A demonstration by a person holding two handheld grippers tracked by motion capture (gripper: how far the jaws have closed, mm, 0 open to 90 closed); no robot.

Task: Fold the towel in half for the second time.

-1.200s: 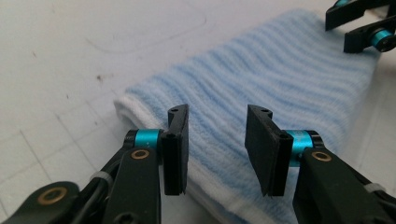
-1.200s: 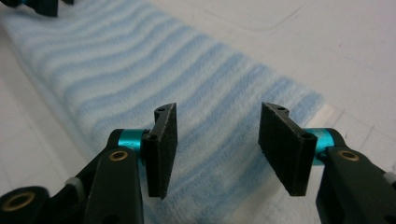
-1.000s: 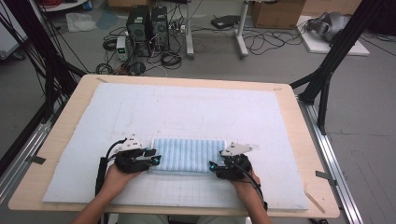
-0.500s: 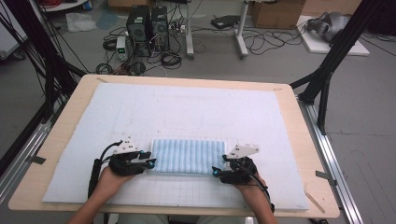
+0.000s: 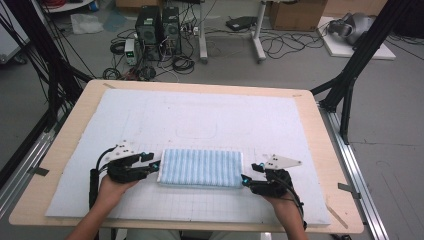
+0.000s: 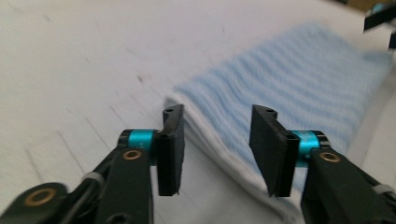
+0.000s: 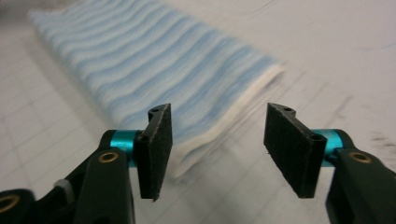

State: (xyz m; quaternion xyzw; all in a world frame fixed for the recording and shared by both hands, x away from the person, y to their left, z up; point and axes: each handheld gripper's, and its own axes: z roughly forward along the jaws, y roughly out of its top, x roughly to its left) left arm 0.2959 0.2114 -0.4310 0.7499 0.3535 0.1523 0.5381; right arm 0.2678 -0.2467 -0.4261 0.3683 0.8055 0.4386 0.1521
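Even, bright overhead light is washing the white mat (image 5: 200,115) on the desk (image 5: 65,145), casting only faint shadows. The high view is looking soft and grainy. Both claw views are blurring the striped cloth (image 6: 299,88), while the black pads (image 7: 156,140) are staying sharp.

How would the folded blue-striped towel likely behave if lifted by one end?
The towel is soft folded cloth, so it would probably sag and start to unfold. Its layered white edges look loose, so a pinch might catch only some layers. It lies flat on the white mat, so pushing would likely bunch it rather than slide it.
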